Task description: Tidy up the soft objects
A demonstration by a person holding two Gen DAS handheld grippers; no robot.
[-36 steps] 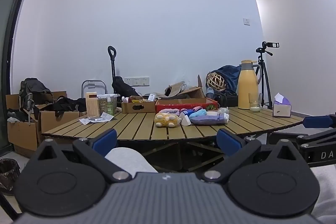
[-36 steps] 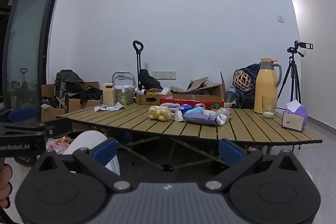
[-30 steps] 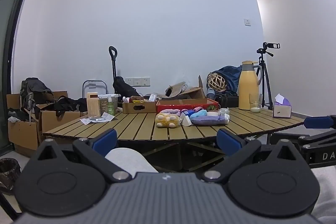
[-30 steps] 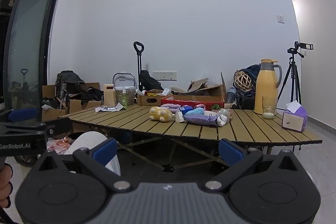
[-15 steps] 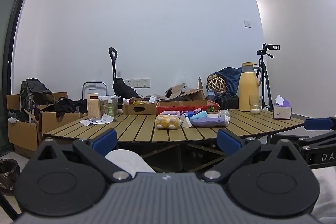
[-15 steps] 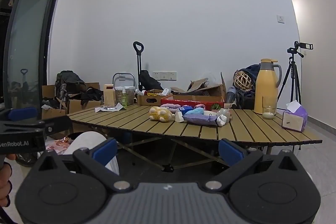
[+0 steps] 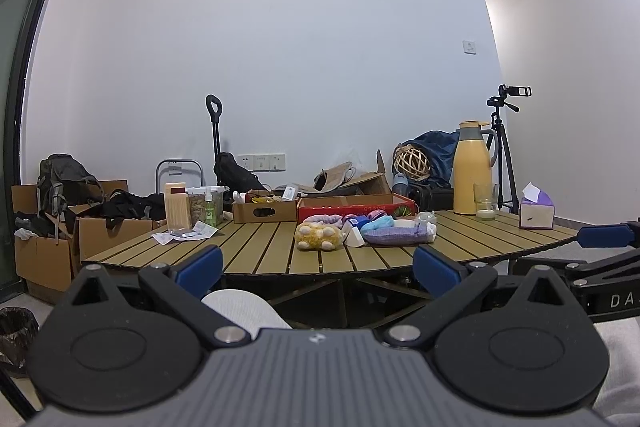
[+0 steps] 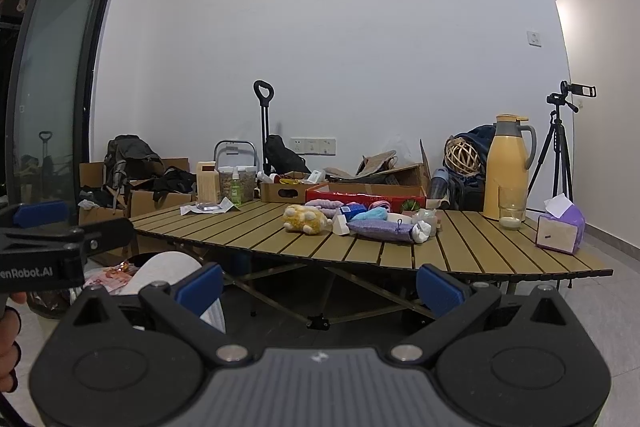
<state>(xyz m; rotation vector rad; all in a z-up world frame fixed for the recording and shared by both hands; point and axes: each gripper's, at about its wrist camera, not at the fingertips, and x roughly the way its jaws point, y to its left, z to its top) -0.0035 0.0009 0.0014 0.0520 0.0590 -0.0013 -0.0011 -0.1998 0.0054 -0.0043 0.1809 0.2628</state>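
Note:
A heap of soft things lies mid-table: a yellow plush toy (image 7: 318, 235) (image 8: 305, 218), a purple pouch (image 7: 394, 237) (image 8: 380, 229), and pink and blue cloths (image 7: 374, 221) (image 8: 370, 213) behind them. A red tray (image 7: 356, 206) (image 8: 366, 192) stands just behind the heap. My left gripper (image 7: 318, 269) is open and empty, held low in front of the slatted table (image 7: 260, 255). My right gripper (image 8: 320, 285) is likewise open and empty, short of the table's near edge (image 8: 400, 259). Both are well away from the heap.
On the table stand a yellow thermos (image 7: 472, 169) (image 8: 508, 167), a glass (image 8: 510, 211), a purple tissue box (image 8: 560, 233), a small cardboard box (image 7: 264, 209), jars and papers (image 7: 188, 233). Cardboard boxes with bags (image 7: 52, 227) sit left; a tripod (image 8: 560, 147) stands right. A knee (image 7: 244, 309) shows below.
The left gripper's view has tilted slightly, so the table sits a little lower in frame. The right gripper has hardly moved. Both stay open.

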